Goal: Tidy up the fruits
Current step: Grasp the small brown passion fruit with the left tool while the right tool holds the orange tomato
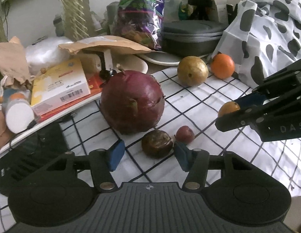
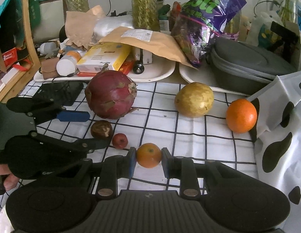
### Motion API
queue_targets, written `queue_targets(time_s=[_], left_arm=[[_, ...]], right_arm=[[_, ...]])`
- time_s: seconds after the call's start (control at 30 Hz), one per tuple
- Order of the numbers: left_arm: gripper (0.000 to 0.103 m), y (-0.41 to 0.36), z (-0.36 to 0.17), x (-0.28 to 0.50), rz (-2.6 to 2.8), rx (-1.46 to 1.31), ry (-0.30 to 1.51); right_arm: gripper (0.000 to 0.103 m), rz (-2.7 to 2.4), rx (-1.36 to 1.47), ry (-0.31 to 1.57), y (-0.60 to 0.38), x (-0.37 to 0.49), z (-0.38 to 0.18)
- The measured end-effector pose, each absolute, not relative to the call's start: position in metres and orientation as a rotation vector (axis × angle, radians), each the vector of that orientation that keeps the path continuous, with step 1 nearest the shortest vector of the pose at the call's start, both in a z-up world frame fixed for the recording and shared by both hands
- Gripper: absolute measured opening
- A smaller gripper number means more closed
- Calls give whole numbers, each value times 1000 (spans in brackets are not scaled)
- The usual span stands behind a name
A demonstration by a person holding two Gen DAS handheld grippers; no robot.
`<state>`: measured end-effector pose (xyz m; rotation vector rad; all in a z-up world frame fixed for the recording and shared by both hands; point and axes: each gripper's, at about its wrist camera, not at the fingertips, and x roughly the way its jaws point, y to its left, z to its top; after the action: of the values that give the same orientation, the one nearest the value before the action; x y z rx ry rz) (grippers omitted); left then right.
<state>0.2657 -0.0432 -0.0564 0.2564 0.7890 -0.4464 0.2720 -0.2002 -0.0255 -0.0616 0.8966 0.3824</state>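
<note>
Between the blue pads of the right gripper [image 2: 148,160], a small orange fruit [image 2: 148,155] is sitting clamped on both sides, held just over the white, black-gridded cloth [image 2: 189,136].

Left gripper [image 1: 149,155]: jaws are standing apart around a dark brown round fruit [image 1: 157,143]; the right pad is lying at the fruit's edge, the left pad is standing clear of it, so no grip is showing. No earlier view is given to tell more.

Just beyond the left gripper's right pad: a small red fruit [image 1: 185,134] is resting on the cloth, close beside the brown one.

Ahead of the left gripper, past the brown fruit: a large purple-red dragon fruit [image 1: 133,101] is sitting on the cloth.

Farther ahead and to the right of both grippers: a yellow-green round fruit [image 2: 194,100] and a larger orange [image 2: 241,115] are lying side by side, apart, the orange against a cow-spotted plastic bag [image 2: 282,136].

Far ahead, at the cloth's edge: white trays [image 2: 160,74] are carrying a yellow box [image 2: 103,58], a brown padded envelope [image 2: 150,40], a purple foil bag [image 2: 204,25] and a grey zip case [image 2: 247,66].

At the right gripper's left: the left gripper [image 2: 92,130] is reaching in beside the dragon fruit, a hand [image 2: 8,176] partly showing behind it.
</note>
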Motion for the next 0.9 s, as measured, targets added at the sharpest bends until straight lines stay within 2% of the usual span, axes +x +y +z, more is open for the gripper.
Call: queue_targets(time_s=[0.23,0.3,0.37,0.9], left_arm=[[52,-43,-59,269,-459,248,787],[46,-43,-58,269,-472,242,789],[34,-44,-58,268,-486,246,790],[32,-38,-26,247,-520,226,772]], right_arm=[[29,382,-61,894,-201,272,-25],[29,385,-64,894,-201,271,-24],[29,386,-64,893,-200,270,-23],[28,382,-55,862,-199,253,-11]])
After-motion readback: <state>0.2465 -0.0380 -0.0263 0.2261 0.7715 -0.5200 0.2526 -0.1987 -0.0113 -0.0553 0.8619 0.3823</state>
